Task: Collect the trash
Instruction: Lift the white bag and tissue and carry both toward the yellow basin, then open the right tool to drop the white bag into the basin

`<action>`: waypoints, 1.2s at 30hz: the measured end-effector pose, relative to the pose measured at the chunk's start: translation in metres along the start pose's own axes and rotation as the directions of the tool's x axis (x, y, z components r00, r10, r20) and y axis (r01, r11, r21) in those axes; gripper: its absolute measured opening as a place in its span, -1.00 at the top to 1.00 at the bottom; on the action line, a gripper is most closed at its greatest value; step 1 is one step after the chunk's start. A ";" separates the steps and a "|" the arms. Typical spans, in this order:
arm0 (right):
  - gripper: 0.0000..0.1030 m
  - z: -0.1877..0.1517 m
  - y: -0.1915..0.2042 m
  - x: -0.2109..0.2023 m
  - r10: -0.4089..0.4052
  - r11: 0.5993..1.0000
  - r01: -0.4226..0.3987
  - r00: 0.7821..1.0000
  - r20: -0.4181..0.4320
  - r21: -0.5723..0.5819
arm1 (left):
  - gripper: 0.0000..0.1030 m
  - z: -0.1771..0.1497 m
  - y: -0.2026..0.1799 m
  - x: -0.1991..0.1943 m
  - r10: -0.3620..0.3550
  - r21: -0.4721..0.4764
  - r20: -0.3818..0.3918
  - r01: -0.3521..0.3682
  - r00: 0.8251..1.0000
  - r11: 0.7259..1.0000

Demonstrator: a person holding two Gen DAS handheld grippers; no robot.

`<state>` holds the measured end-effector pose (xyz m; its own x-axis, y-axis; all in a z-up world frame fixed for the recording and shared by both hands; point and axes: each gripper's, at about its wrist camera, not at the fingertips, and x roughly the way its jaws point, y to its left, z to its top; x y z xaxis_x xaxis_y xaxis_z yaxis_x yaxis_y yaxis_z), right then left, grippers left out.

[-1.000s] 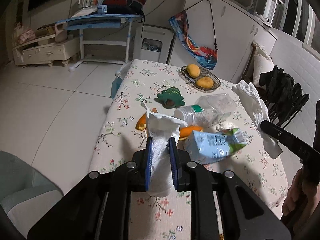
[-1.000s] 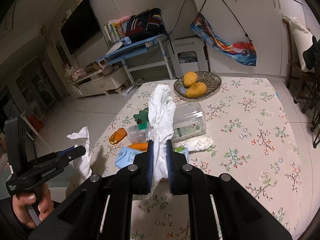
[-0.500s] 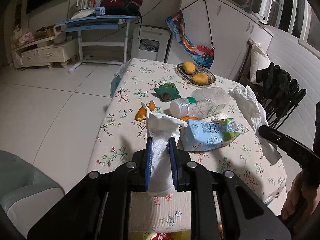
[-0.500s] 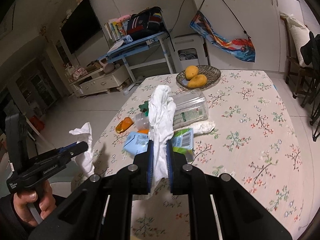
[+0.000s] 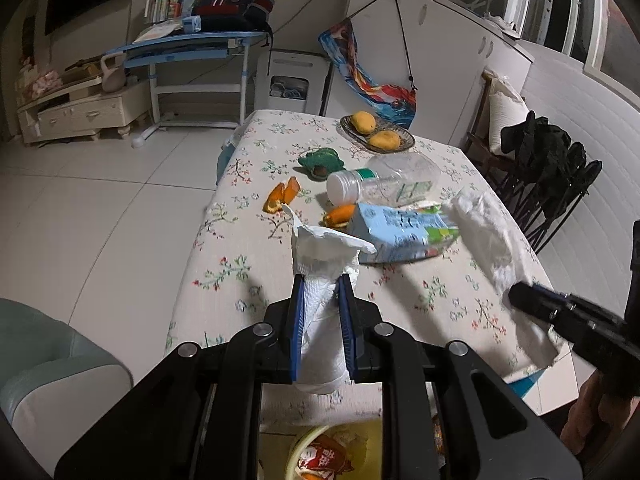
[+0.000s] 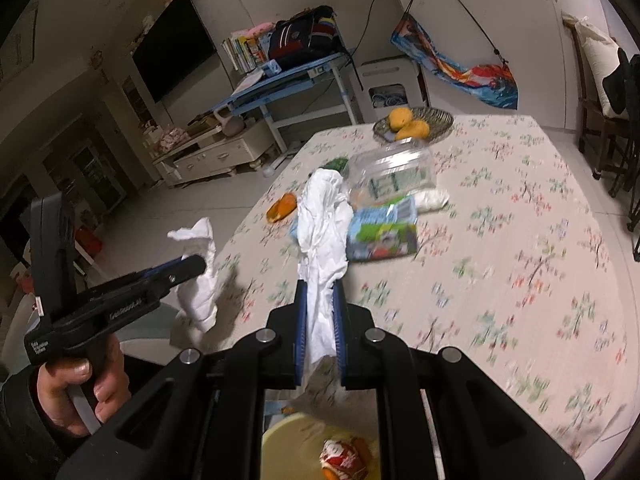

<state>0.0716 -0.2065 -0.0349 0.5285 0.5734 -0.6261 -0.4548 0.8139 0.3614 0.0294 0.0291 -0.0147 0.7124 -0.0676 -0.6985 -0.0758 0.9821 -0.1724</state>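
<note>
Left tongs (image 5: 322, 312) clenched on crumpled white paper towel (image 5: 320, 256); right tongs (image 6: 319, 320) pinch limp white tissue (image 6: 322, 216). Both featherlight, soft, tear-prone; grip bunched middles.

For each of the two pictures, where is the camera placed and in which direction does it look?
Left wrist: sits on the left gripper, looking down along its fingers over the table; the right gripper shows at right.
Right wrist: sits on the right gripper, facing the same table; the left gripper and the hand holding it show at left.
Shared: each gripper clamps a white tissue; both see the plastic bottle, blue carton and fruit basket.
</note>
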 end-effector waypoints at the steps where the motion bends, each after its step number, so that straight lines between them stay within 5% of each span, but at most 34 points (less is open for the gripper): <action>1: 0.74 -0.005 0.002 0.000 0.006 1.000 -0.006 1.000 -0.010 0.001 | 0.68 -0.003 0.000 -0.002 -0.002 0.001 -0.003 0.002 1.000 1.000; 7: 0.74 -0.048 0.026 0.009 0.041 0.999 -0.044 0.991 -0.126 -0.018 | 0.68 -0.017 -0.006 -0.012 -0.006 0.025 -0.007 0.006 1.000 1.000; 17: 0.71 -0.124 0.053 0.035 0.028 0.998 -0.049 0.926 -0.376 -0.046 | 0.68 -0.031 -0.006 -0.024 -0.026 0.034 -0.009 0.026 1.000 0.999; 23: 0.63 -0.138 0.050 0.042 -0.002 0.998 -0.024 0.897 -0.442 -0.052 | 0.68 -0.037 -0.007 -0.029 -0.034 0.040 -0.014 0.034 0.999 0.999; 30: 0.40 -0.136 0.048 0.038 -0.014 0.999 -0.007 0.907 -0.420 -0.048 | 0.68 -0.046 -0.010 -0.034 -0.043 0.049 -0.026 0.044 0.999 0.998; 36: 0.10 -0.119 0.035 0.015 -0.047 0.999 0.051 0.956 -0.290 0.005 | 0.68 -0.062 -0.020 -0.035 -0.063 0.079 -0.059 0.068 0.996 0.995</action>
<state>-0.0212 -0.1800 -0.1137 0.3184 0.4823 -0.8161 -0.4241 0.8424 0.3324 -0.0373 0.0012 -0.0304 0.6737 -0.1396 -0.7257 0.0277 0.9861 -0.1641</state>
